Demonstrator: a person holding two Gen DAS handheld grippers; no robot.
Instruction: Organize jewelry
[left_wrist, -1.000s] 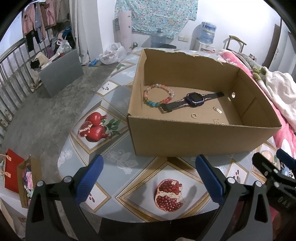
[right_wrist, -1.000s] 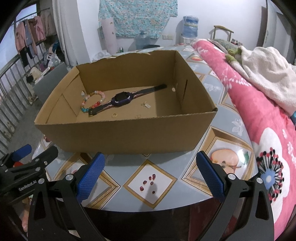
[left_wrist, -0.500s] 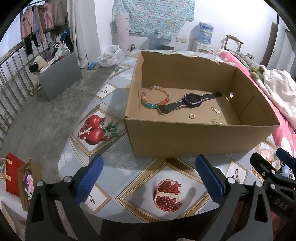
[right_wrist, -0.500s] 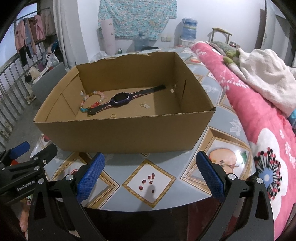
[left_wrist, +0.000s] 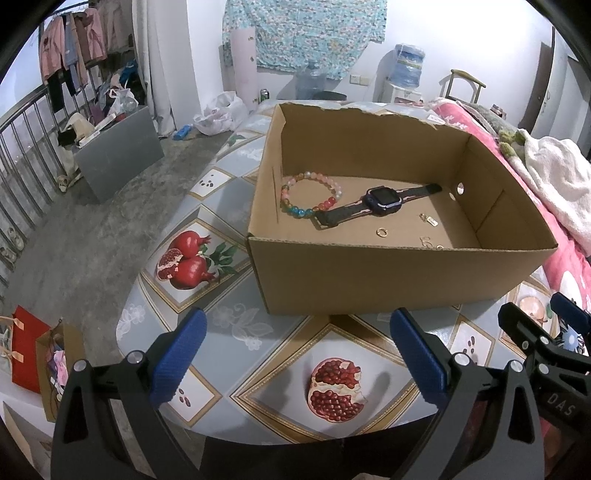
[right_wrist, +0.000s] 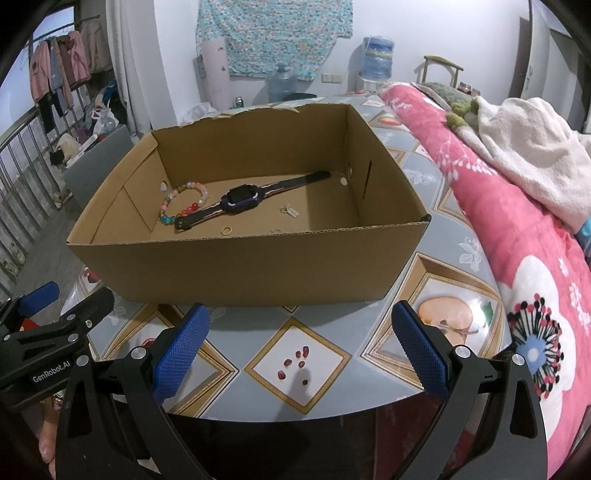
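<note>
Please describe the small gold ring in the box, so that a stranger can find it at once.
Look inside the open cardboard box on the table. Near its front wall, just in front of the dark watch, lies the gold ring. It is a plain thin hoop, far smaller than the beaded bracelet at the left.

Left wrist view from the table's near-left edge, right wrist view from near-right, both facing the open brown cardboard box (left_wrist: 399, 277) (right_wrist: 243, 266), shared up close.
</note>
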